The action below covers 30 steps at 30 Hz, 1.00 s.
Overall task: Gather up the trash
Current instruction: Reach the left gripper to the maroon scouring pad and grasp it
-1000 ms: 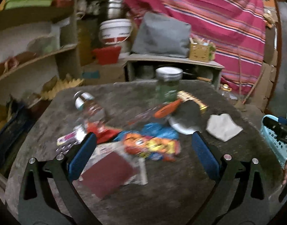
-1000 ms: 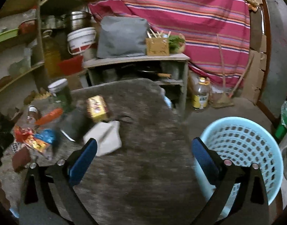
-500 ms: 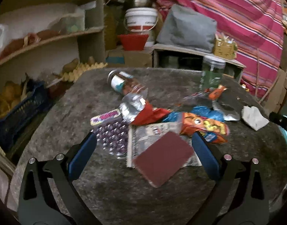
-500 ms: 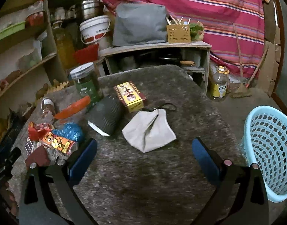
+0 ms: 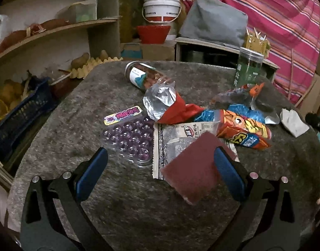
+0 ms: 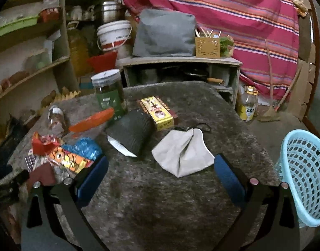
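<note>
Trash lies on a grey felt table [image 5: 122,205]. In the left wrist view my left gripper [image 5: 160,163] is open and empty above a white printed wrapper [image 5: 172,140], with a maroon pad [image 5: 191,173] and a purple blister tray [image 5: 132,140] between its fingers. Farther off lie a red and silver wrapper [image 5: 168,104] and an orange snack bag [image 5: 243,131]. In the right wrist view my right gripper [image 6: 160,167] is open and empty, just short of a white face mask [image 6: 183,152]. A black paper cup [image 6: 132,136] lies on its side to the mask's left. A blue basket [image 6: 304,179] stands at the right.
A green jar [image 6: 109,92] stands at the back of the table beside a yellow box [image 6: 158,112]. A small glass jar [image 5: 143,77] lies on its side. Shelves [image 5: 55,31] stand on the left, a low cabinet [image 6: 181,69] and a striped cloth [image 6: 243,10] behind.
Both grippers have moved left and closer over the table. The left one now hangs over the wrappers and pad; the right one has come up to the face mask. Both stayed open.
</note>
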Tool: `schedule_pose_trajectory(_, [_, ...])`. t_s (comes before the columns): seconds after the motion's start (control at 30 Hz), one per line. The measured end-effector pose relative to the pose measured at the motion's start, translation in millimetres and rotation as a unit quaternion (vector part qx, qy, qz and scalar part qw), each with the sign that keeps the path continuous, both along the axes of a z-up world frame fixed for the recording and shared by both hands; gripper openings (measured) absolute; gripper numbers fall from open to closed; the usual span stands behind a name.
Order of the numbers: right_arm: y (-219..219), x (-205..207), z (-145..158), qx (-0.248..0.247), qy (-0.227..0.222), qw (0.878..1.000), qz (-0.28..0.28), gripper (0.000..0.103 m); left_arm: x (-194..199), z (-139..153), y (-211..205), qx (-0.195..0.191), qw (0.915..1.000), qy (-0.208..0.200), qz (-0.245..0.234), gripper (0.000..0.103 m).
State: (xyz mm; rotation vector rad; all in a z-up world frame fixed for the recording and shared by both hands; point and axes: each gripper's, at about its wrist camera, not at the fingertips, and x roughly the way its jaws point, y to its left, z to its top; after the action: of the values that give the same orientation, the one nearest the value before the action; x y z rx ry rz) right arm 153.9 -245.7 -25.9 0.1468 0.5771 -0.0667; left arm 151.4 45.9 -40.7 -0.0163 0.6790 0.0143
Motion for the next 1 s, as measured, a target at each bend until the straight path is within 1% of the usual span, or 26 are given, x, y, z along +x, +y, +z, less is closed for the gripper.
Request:
schedule_pose_trajectory(0.07, [0.7,4.5,-3.5,0.0,0.016,1.0,0.003,0.099,2.3,-2.7,-2.0,-0.005,0.9999,0.008,-0.007,0.098])
schedule_pose_trajectory(0.17, [5.5,15.4,-11.7,-0.017,0.067,0.997,0.024,0.099,6.2,-8.7,-8.2,-0.011,0.9993,0.025,-0.024,0.098])
schedule_pose_trajectory(0.27, [7.2,16.4,-9.8,-0.018,0.063,0.998,0.022,0.099,11.1,-13.1,-18.3,-0.009,0.9984,0.039,-0.039,0.098])
schedule_pose_trajectory(0.43, [5.7,14.7,-5.2,-0.017,0.047,0.999,0.016,0.099,20.0,-15.4,-29.8,-0.013,0.9977,0.048,-0.046,0.098])
schedule_pose_trajectory(0.5, [4.4,16.5,-7.0,-0.009,0.051,0.999,0.016,0.099,24.4,-17.3,-33.5,-0.008,0.9973,0.055,-0.048,0.098])
schedule_pose_trajectory(0.63, [2.1,17.5,-10.8,0.01,0.059,0.998,0.019,0.099,33.3,-23.3,-38.0,-0.004,0.9944,0.081,-0.067,0.098])
schedule_pose_trajectory(0.8, [5.1,17.2,-12.9,0.004,0.062,0.998,0.022,0.099,33.2,-22.9,-36.9,-0.004,0.9942,0.081,-0.071,0.097])
schedule_pose_trajectory(0.9, [6.8,17.4,-14.0,0.007,0.064,0.998,0.026,0.099,33.0,-22.7,-39.4,-0.002,0.9934,0.08,-0.082,0.087])
schedule_pose_trajectory(1.0, [8.1,17.4,-13.7,0.011,0.065,0.997,0.029,0.099,29.2,-20.4,-44.9,0.013,0.9931,0.07,-0.093,0.084])
